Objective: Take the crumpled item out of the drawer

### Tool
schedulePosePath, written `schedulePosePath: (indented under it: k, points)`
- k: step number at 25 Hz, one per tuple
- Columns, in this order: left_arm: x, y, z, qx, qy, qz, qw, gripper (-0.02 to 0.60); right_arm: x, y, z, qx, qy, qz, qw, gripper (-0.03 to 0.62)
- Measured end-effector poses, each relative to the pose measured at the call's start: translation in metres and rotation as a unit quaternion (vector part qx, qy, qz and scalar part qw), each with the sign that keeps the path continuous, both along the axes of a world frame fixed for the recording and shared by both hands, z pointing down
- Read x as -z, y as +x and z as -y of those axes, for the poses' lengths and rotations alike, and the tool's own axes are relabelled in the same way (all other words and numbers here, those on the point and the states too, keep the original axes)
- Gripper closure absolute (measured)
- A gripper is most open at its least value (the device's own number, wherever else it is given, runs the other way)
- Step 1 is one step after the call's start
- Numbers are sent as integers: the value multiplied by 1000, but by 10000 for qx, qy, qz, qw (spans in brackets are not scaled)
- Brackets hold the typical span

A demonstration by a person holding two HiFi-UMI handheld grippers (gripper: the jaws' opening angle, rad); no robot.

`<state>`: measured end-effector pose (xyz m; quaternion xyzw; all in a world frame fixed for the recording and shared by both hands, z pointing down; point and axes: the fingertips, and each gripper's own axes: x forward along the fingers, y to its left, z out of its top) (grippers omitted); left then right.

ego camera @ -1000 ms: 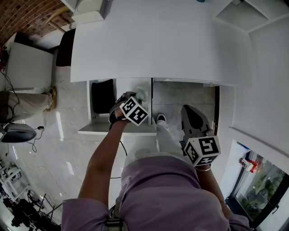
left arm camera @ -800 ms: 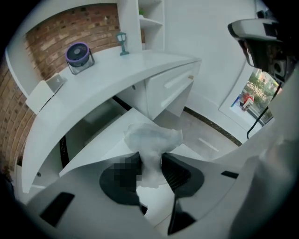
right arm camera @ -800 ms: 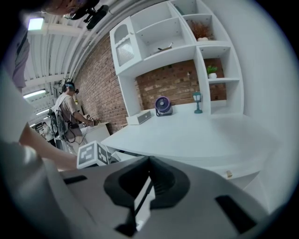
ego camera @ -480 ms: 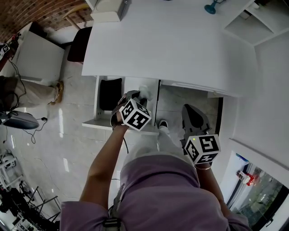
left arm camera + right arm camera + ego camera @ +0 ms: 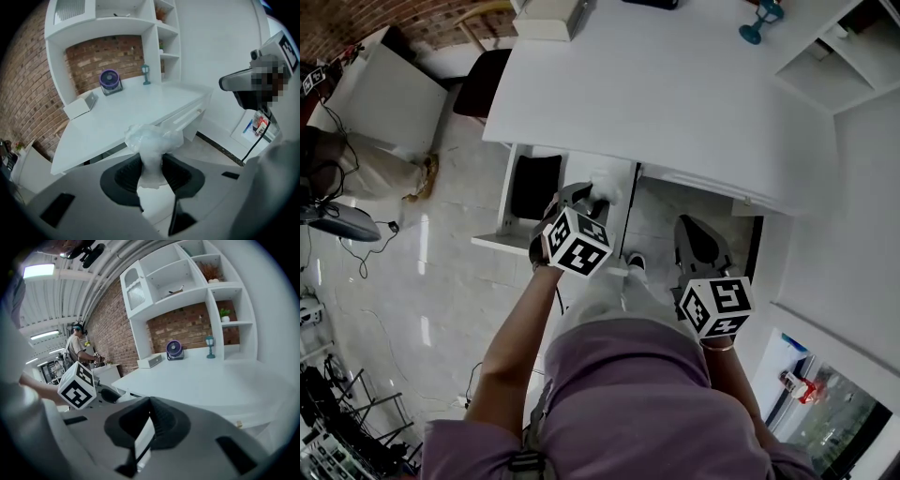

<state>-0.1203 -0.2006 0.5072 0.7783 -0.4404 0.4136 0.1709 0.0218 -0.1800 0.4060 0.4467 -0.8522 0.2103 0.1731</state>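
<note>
Crumpled white plastic wad [image 5: 153,139] clamped in the left gripper [image 5: 152,165].

In the head view, the left gripper's jaws pinch the wad's lower part. The wad hangs at the white desk's [image 5: 675,84] front edge, over the right side of the open drawer [image 5: 508,217], at 1 o'clock from that gripper's marker cube [image 5: 576,243]. The right gripper [image 5: 149,414], at 4 o'clock from the left one, has its jaws closed on nothing.

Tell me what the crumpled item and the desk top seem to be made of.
Crumpled item: probably thin plastic film, whitish and translucent, with glossy creases; tissue cannot be ruled out. Desk top: smooth white matt surface, likely painted or laminated board.
</note>
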Motion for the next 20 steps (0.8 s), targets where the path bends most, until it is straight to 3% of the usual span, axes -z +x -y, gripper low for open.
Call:
schedulePosePath:
  k: [9,20]
  points:
    - [31,-14,-15,757,431,-266,9958,439,3,-13,-6,415,64,42,9991,591]
    - [55,-39,-42,1732,829,-767,9784,439,7,-34,-14,902,148,21,9958,591]
